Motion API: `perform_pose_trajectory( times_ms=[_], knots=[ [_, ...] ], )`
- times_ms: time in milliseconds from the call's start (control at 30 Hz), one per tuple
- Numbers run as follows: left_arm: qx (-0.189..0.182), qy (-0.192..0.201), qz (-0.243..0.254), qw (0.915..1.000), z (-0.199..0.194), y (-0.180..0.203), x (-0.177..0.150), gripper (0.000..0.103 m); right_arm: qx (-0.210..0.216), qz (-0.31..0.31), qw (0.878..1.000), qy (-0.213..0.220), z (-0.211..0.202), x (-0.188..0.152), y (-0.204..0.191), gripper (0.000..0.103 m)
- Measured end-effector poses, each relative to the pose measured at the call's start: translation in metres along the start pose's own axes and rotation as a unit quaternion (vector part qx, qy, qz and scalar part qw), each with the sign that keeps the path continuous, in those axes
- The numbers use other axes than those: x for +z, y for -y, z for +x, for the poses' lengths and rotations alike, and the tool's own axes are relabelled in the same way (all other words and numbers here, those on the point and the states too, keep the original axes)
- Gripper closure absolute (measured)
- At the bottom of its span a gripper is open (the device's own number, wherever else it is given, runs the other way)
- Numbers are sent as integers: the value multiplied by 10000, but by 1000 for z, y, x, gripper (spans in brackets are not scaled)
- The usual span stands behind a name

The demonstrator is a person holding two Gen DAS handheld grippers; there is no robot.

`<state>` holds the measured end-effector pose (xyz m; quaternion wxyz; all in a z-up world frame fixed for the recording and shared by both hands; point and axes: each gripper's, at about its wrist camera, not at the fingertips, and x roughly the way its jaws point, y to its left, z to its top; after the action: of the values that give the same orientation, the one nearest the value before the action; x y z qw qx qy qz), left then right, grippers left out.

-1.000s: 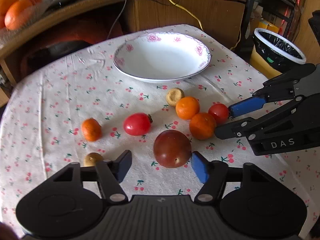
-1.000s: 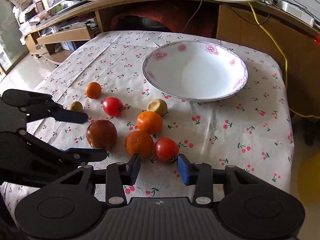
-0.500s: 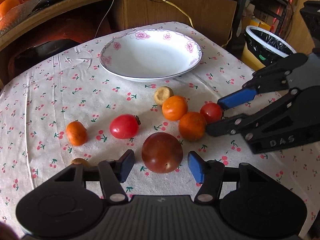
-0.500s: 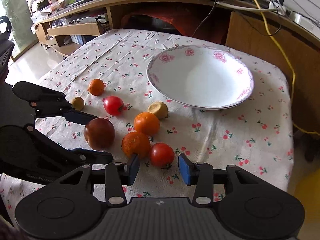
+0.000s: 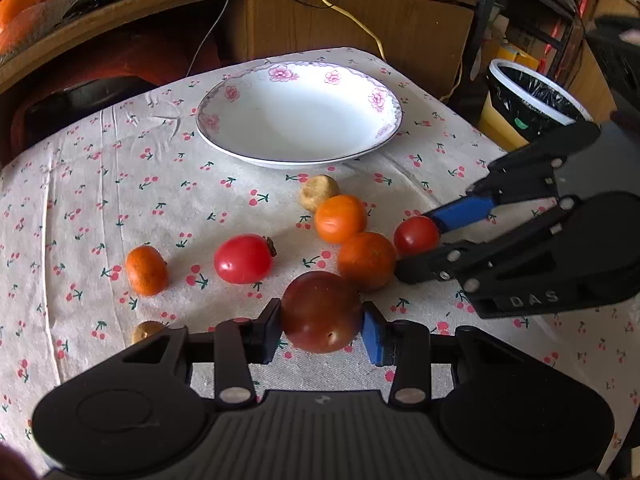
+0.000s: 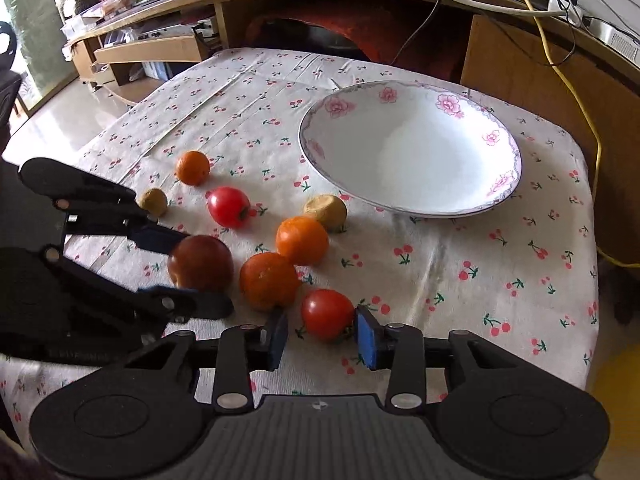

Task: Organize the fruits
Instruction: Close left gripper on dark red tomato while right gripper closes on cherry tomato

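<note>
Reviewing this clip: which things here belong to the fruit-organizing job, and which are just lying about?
Job: dark tomato in the left gripper; small red tomato between the right gripper fingers; oranges; white plate.

Lying about: bin, yellow cable.

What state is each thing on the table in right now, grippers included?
Left gripper: shut on the dark tomato.
Right gripper: open, straddling the small red tomato.
Plate: empty, upright.
Larger red tomato: loose on the cloth.
Two oranges: touching each other.
Bin: open, lined.
</note>
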<state>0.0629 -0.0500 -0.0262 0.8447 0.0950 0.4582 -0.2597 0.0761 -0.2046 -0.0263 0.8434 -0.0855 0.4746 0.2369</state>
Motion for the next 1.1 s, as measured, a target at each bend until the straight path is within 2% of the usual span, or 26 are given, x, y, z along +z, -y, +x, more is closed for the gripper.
perform_pose_trajectory(
  times_ms=[367, 533, 1100],
  knots=[
    [82, 56, 48, 9999, -1, 3, -2, 54, -149, 21, 9999, 26, 3, 2, -2, 70],
    [120, 28, 60, 9999, -1, 4, -2, 55, -161, 89, 9998, -39, 1, 2, -3, 77],
    [92, 13, 62, 9999, -4, 6, 5, 56, 32, 242, 9997, -32, -7, 3, -10, 80]
  ],
)
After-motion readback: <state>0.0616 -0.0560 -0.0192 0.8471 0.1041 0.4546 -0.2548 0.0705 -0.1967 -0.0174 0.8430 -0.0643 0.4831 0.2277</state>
